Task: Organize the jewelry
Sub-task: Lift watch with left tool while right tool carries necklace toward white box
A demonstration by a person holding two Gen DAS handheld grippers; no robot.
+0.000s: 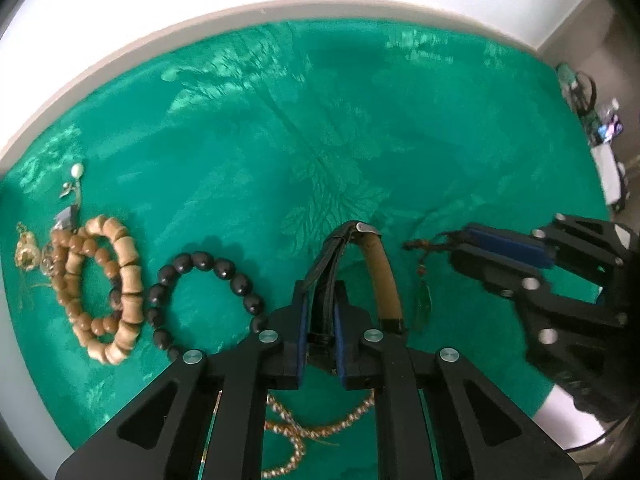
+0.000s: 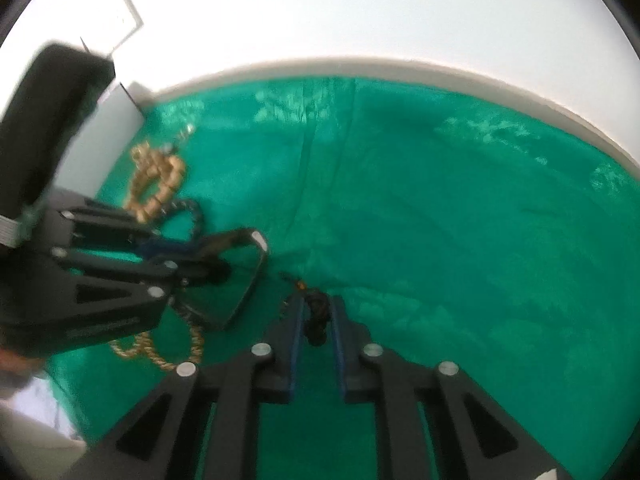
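My left gripper (image 1: pixel 320 300) is shut on the black strap of a wristwatch (image 1: pixel 372 248), whose tan inner band arches up off the green cloth (image 1: pixel 320 120). It also shows in the right wrist view (image 2: pixel 244 248). My right gripper (image 2: pixel 316 312) is shut on the dark knotted cord of a jade pendant necklace (image 2: pixel 316 316). In the left wrist view the right gripper (image 1: pixel 460 246) holds that cord, and the green pendant (image 1: pixel 423 300) hangs beside the watch.
On the cloth to the left lie a dark bead bracelet (image 1: pixel 208 280), wooden bead bracelets (image 1: pixel 104 288), a gold trinket (image 1: pixel 26 256) and a pearl earring (image 1: pixel 76 172). A small-bead strand (image 1: pixel 304 432) lies under my left gripper. The white table edge (image 1: pixel 120 52) rims the cloth.
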